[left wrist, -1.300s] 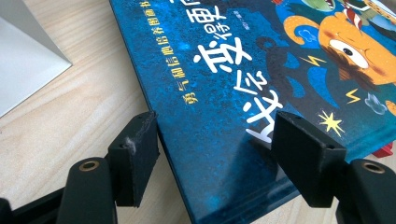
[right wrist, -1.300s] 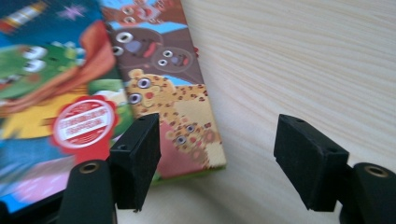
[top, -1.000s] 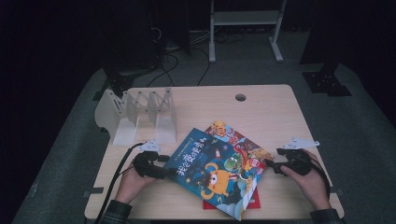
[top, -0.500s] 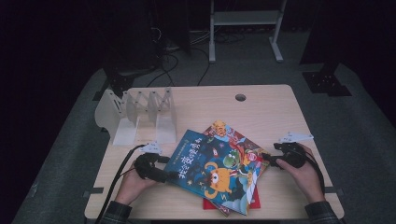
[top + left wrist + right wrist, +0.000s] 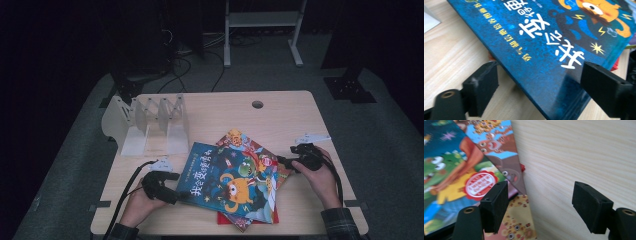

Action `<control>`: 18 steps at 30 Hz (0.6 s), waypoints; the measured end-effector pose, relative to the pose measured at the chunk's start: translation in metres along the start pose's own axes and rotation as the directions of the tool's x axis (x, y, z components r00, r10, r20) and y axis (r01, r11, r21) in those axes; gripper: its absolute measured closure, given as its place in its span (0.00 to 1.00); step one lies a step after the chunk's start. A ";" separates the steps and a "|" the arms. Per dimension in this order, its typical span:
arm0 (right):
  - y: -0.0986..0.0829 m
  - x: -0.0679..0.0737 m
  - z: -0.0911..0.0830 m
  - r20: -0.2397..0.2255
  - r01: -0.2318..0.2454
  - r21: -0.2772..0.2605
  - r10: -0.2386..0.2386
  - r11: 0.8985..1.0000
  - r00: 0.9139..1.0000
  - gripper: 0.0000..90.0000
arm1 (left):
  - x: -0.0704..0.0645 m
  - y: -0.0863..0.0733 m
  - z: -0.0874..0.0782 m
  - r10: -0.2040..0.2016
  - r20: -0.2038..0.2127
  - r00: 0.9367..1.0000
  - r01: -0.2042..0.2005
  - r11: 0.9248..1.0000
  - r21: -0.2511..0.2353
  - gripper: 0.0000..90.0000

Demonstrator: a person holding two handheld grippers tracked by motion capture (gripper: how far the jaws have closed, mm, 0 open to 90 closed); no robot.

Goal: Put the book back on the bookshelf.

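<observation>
Dark room, grey floor, light wooden table (image 5: 280,120) in the middle with a small round hole (image 5: 257,104) near its far edge. White folding rack (image 5: 150,125) stands at the far left corner of the table, empty slots upright.

Pile of picture books sits toward the near edge, a bit right of centre, fanned and skewed. On top is the blue book (image 5: 227,180) with white characters and an orange cartoon creature; its left edge is raised off the table in the left gripper view. Under it, a colourful book (image 5: 250,150) with a green figure and a red round sticker pokes out toward the far right, and a red book (image 5: 235,220) peeks out at the near edge.

Left gripper (image 5: 172,187) lies at the near left part of the table, held in the left hand (image 5: 142,205), cable trailing off the near edge. Its jaws are spread wide around the blue book's left edge, one below and one over the cover, not pressed onto it.

Right gripper (image 5: 282,161) is at the right side of the pile, held in the right hand (image 5: 320,175). Jaws spread apart; one sits over the corner of the colourful book, the other over bare table. Nothing pinched.
</observation>
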State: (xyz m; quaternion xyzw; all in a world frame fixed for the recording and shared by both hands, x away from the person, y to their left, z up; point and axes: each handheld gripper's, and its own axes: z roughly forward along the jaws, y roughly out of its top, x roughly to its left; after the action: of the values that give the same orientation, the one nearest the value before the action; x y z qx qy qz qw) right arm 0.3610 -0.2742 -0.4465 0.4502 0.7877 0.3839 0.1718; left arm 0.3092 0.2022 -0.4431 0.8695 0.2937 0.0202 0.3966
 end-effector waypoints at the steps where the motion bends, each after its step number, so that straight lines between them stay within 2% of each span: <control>1: 0.000 0.002 -0.003 -0.020 -0.009 -0.012 0.008 1.000 1.000 0.31 | 0.001 0.000 -0.001 -0.001 -0.005 1.000 0.001 1.000 -0.004 0.12; 3: 0.000 0.011 -0.003 -0.087 -0.015 -0.027 0.013 1.000 0.996 0.29 | 0.002 0.000 -0.003 -0.005 -0.018 1.000 0.005 1.000 -0.014 0.08; 4: 0.000 0.011 -0.003 -0.087 -0.015 -0.027 0.013 1.000 0.996 0.29 | 0.003 0.000 -0.004 -0.010 -0.028 1.000 0.010 1.000 -0.020 0.08; 5: 0.000 0.019 0.002 -0.113 -0.004 -0.023 0.002 1.000 0.994 0.28 | 0.003 0.000 -0.005 -0.011 -0.037 0.999 0.010 1.000 -0.022 0.05; 7: 0.000 0.025 0.008 -0.129 0.004 -0.009 -0.005 1.000 0.992 0.28 | 0.004 0.000 -0.005 -0.007 -0.049 0.999 0.006 1.000 -0.022 0.03; 13: -0.002 0.032 0.015 -0.146 0.009 0.006 -0.008 1.000 0.989 0.26 | 0.008 -0.001 -0.009 -0.014 -0.091 0.996 0.010 0.999 -0.043 0.00; 17: -0.004 0.034 0.015 -0.140 0.013 -0.002 -0.013 1.000 0.990 0.26 | 0.011 -0.003 -0.010 -0.021 -0.093 0.995 0.016 0.999 -0.050 0.00; 18: -0.004 0.035 0.016 -0.151 0.019 -0.010 -0.020 1.000 0.988 0.26 | 0.011 -0.003 -0.010 -0.023 -0.091 0.996 0.019 0.999 -0.050 0.00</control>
State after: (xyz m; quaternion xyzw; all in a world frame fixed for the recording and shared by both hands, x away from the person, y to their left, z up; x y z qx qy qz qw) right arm 0.3497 -0.2389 -0.4570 0.4113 0.8011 0.4188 0.1173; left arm 0.3146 0.2166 -0.4403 0.8545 0.3203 0.0631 0.4040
